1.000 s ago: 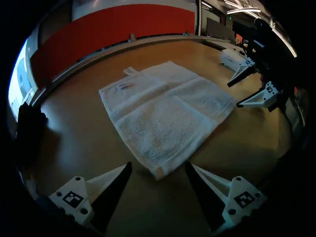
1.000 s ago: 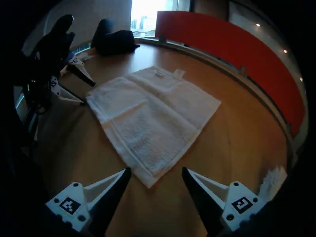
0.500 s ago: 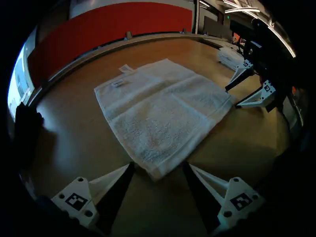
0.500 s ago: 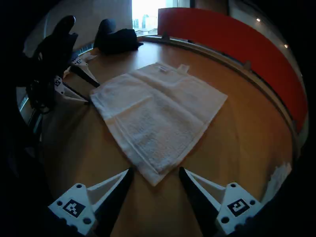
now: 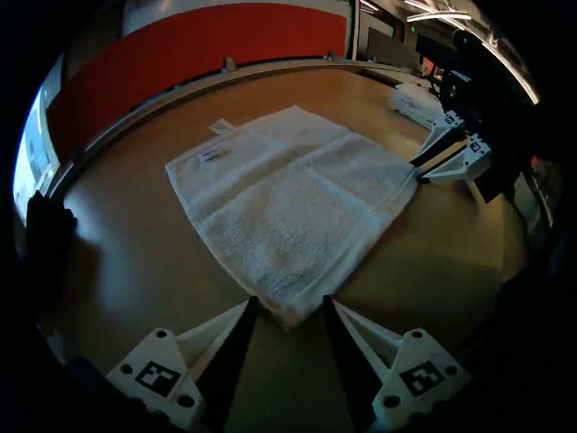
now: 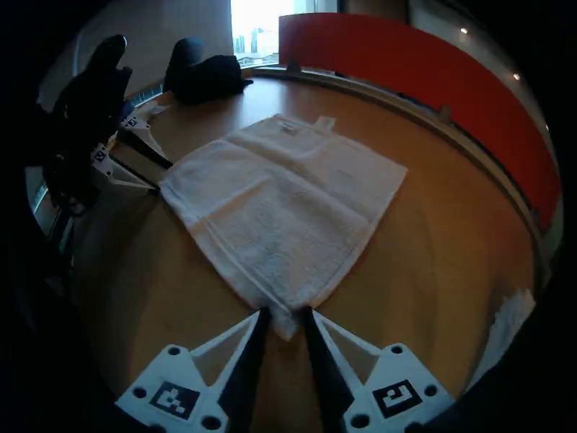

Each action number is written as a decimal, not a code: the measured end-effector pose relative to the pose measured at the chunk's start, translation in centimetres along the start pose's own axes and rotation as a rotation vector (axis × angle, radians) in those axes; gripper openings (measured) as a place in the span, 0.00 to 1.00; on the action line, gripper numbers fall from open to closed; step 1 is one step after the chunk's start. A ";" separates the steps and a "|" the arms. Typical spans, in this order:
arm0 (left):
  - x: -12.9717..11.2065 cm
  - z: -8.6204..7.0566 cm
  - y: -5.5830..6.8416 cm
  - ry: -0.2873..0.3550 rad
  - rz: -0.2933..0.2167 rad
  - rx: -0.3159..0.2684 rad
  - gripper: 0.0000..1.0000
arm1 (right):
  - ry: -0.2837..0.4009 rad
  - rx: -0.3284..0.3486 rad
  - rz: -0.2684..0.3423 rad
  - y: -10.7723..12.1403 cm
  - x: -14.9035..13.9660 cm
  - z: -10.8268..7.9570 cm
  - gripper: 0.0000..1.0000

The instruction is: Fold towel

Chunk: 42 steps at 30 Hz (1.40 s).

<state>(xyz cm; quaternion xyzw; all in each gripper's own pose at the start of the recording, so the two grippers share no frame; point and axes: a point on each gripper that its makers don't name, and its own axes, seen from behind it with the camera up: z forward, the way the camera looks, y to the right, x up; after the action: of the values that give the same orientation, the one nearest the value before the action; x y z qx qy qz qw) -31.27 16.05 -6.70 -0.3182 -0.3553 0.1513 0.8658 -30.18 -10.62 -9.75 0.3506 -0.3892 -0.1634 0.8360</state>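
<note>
On the brown wooden worktop (image 5: pixel 144 238), we are grasping corners of the flat white terry towel (image 5: pixel 288 202): right gripper (image 6: pixel 285 321) jaws pinching one, left gripper (image 5: pixel 287 312) jaws spread around another; next, probably lifting both across.

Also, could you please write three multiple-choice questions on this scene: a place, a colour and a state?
1. Where does the towel lie? A. On the wooden table. B. In a basket. C. On the floor.
2. What colour is the panel behind the table? A. Blue. B. Red. C. Green.
3. How is the left gripper? A. Shut on a cup. B. Open, astride a towel corner. C. Shut, away from the towel.
Answers: 1 A, it lies flat on the wood. 2 B, the panel is red. 3 B, a gap shows between its fingers.
</note>
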 end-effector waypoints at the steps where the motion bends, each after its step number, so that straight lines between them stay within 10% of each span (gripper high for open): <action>1: 0.0 0.0 0.0 -0.001 -0.001 0.001 0.57 | 0.000 0.001 0.000 0.0 0.0 0.0 0.29; 10: 0.2 0.0 -0.3 -0.012 -0.028 0.010 0.22 | -0.004 0.024 0.016 -0.7 0.1 0.1 0.17; 42: 2.7 -2.6 -0.3 0.019 -0.122 -0.001 0.17 | 0.069 0.006 0.045 0.0 3.3 -2.8 0.14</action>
<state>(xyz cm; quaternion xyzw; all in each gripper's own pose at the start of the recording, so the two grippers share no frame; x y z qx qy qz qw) -27.55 16.01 -6.51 -0.2978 -0.3659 0.0952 0.8765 -25.90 -11.15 -9.29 0.3498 -0.3684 -0.1309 0.8514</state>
